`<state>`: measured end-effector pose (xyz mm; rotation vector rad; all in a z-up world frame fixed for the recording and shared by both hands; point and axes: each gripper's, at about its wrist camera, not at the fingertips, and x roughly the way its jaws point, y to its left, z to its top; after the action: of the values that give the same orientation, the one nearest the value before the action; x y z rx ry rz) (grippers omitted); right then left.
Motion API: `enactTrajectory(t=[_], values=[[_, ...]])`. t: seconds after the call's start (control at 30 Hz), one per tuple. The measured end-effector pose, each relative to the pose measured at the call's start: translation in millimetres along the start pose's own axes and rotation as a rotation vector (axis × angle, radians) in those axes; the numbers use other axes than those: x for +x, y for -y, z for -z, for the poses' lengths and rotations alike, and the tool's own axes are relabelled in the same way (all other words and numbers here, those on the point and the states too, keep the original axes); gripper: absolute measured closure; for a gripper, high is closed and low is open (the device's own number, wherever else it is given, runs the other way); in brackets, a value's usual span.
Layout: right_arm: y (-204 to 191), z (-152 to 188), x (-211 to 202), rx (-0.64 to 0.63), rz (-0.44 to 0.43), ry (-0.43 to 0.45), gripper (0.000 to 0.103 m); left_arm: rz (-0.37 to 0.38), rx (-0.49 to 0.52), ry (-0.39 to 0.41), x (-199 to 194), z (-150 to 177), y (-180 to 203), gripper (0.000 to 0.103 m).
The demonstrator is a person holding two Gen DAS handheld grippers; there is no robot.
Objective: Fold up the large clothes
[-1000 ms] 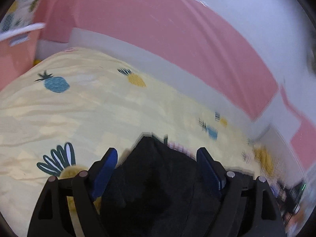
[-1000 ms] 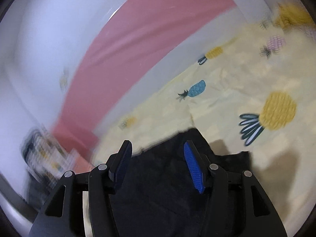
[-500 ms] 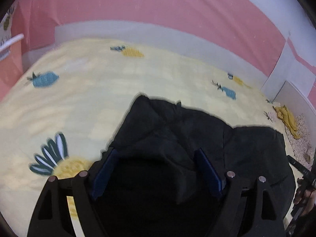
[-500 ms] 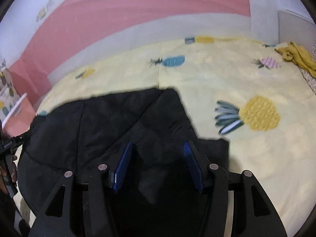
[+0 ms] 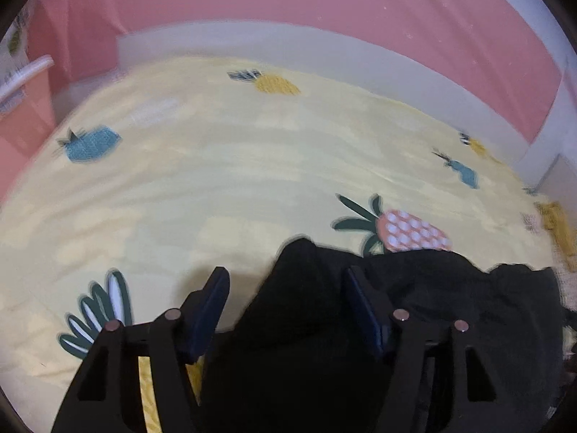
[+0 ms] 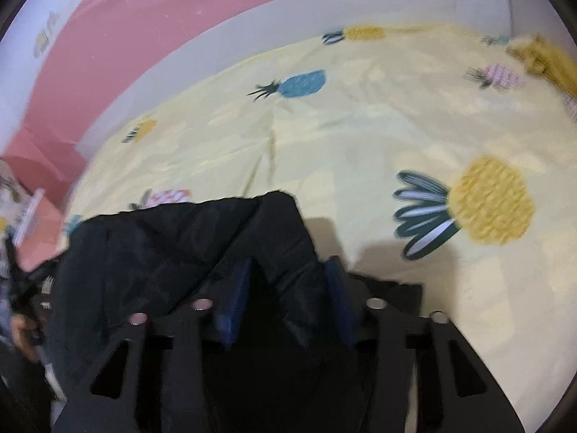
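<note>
A large black quilted garment (image 5: 450, 310) lies on a yellow pineapple-print bed sheet (image 5: 223, 166). In the left wrist view a raised corner of it sits between the blue pads of my left gripper (image 5: 285, 288), whose jaws stand wide apart. In the right wrist view the garment (image 6: 173, 249) spreads to the left, and a bunched fold of it rises between the pads of my right gripper (image 6: 288, 281), also wide apart. Whether either gripper pinches the cloth deeper in is hidden.
A pink and white wall (image 5: 324, 18) runs along the far side of the bed. A mustard-yellow cloth (image 6: 544, 57) lies at the bed's far right corner. A hand (image 6: 21, 332) shows at the left edge of the right wrist view.
Both cameras have moved back and lower, so less of the garment shows ahead. The garment's far edge has drawn closer to the grippers, uncovering a pink pineapple on the sheet.
</note>
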<state>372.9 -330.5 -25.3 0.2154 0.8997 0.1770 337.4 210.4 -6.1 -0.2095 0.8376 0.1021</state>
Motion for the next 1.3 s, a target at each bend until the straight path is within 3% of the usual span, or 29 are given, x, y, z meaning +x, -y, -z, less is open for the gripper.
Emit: enactTrajectory(t=[0.07,0.2,0.3,0.43,0.53,0.7,0.83,1.1,1.23,1.3], values=[[-5,3,10,-0.019,0.052,-0.003,0.061,-0.050,0.000,-0.023,18,7,2,0.035],[-11,15,43,-0.090,0.147,-0.006,0.061,-0.040,-0.066,-0.036,38,11,-10,0.030],[-9,19,50,-0.082,0.165,0.015,0.061,-0.052,-0.079,-0.034,42,12,-9,0.028],[-5,16,48,-0.065,0.157,0.020,0.061,-0.057,-0.072,-0.048,42,9,-7,0.028],[-8,13,21,-0.068,0.185,0.073,0.061,-0.041,-0.063,-0.022,16,2,-8,0.030],[-23,26,-56,-0.107,0.071,0.223,0.061,0.080,-0.015,0.099,-59,3,-1,0.029],[-41,61,-86,-0.168,-0.053,0.224,0.061,0.216,0.067,0.120,-102,43,15,0.028],[15,102,-80,-0.028,-0.082,0.124,0.058,0.250,0.076,0.027,-108,109,4,0.028],[33,102,-69,0.058,-0.186,0.063,0.053,0.245,0.083,0.027,-103,110,12,0.026],[29,98,-65,0.043,-0.183,0.063,0.053,0.257,0.095,0.031,-98,106,22,0.023]])
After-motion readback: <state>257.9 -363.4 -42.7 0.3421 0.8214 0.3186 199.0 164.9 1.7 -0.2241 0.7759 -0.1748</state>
